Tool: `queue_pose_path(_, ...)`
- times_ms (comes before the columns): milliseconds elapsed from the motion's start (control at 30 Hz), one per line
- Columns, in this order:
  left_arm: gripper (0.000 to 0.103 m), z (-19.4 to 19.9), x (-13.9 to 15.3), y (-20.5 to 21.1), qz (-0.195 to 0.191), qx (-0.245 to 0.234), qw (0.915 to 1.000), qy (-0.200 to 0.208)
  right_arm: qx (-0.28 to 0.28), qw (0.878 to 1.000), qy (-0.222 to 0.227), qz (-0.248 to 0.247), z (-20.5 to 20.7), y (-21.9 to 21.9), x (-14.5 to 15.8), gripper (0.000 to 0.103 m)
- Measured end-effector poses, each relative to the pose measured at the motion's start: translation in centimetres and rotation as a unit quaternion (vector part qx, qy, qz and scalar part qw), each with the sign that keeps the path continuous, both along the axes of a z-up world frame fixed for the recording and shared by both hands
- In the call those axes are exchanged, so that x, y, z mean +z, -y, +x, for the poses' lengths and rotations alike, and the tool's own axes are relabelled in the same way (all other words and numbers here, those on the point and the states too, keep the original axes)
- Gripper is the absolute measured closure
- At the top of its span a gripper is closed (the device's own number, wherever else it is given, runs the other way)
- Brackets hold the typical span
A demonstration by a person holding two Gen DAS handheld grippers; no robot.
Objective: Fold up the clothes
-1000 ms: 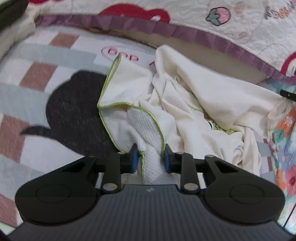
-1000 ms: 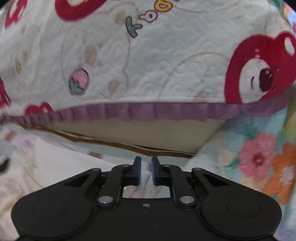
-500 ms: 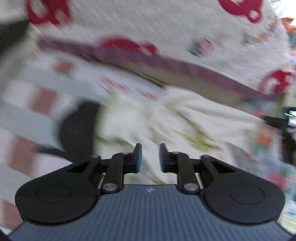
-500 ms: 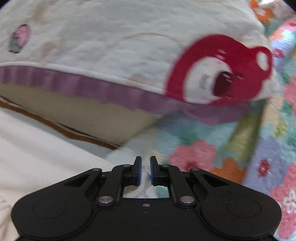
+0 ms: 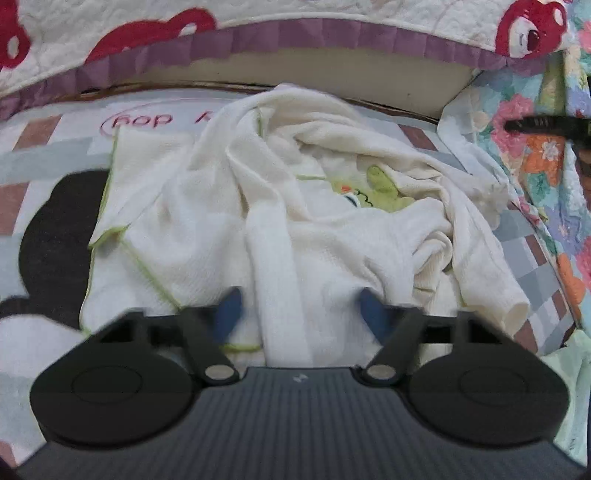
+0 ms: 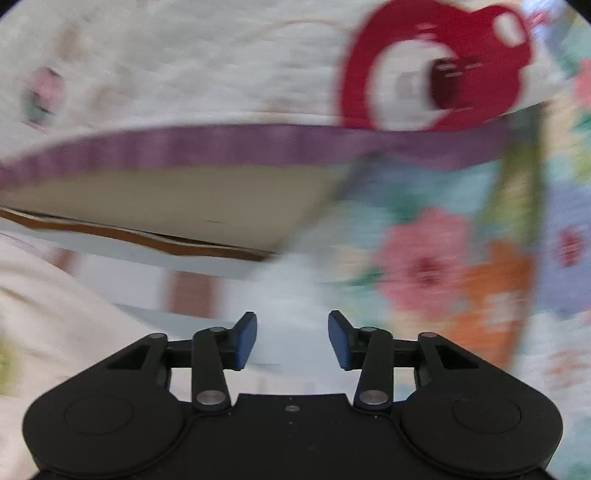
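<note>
A cream-white garment (image 5: 332, 236) with lime-green trim and a green cartoon print (image 5: 380, 188) lies crumpled on a patterned play mat (image 5: 55, 155). My left gripper (image 5: 301, 312) hovers at its near edge. The blue pads (image 5: 229, 310) stand wide apart and blurred, astride a loose strip of the cloth without pressing on it. In the right wrist view my right gripper (image 6: 291, 339) is opening, with nothing between its pads, only pale blurred mat beyond. The garment (image 6: 48, 332) shows at that view's lower left, apart from the fingers.
A quilt with red bears and a purple frill (image 5: 332, 33) hangs over a beige bed side (image 5: 295, 70) behind the garment. A floral blanket (image 5: 535, 155) lies to the right, with a black bar of the other tool (image 5: 535, 123) over it.
The right jaws were shut on a bit of white cloth and have swung open, letting it go. The left jaws stand wider than before, and that view has shifted right along the garment.
</note>
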State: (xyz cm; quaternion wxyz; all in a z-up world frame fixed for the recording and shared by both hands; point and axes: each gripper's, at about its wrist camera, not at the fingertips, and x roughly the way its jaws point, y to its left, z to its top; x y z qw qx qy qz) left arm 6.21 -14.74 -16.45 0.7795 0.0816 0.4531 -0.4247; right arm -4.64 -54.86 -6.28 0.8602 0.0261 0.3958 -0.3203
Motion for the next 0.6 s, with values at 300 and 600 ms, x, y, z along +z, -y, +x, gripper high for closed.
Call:
queue_pose_path(300,0.098,0.9,5.0,-6.5,-0.06,0.051,0.9962,0.037,0.245,0.955,-0.062,0.157,12.3,-7.9,6.1,0.04)
queue_pose_path(600,0.102,5.9,5.8,-11.7,-0.129,0.142,0.9813,-0.01,0.34,0.911,-0.193,0.134,18.5,-15.3,0.4,0.034)
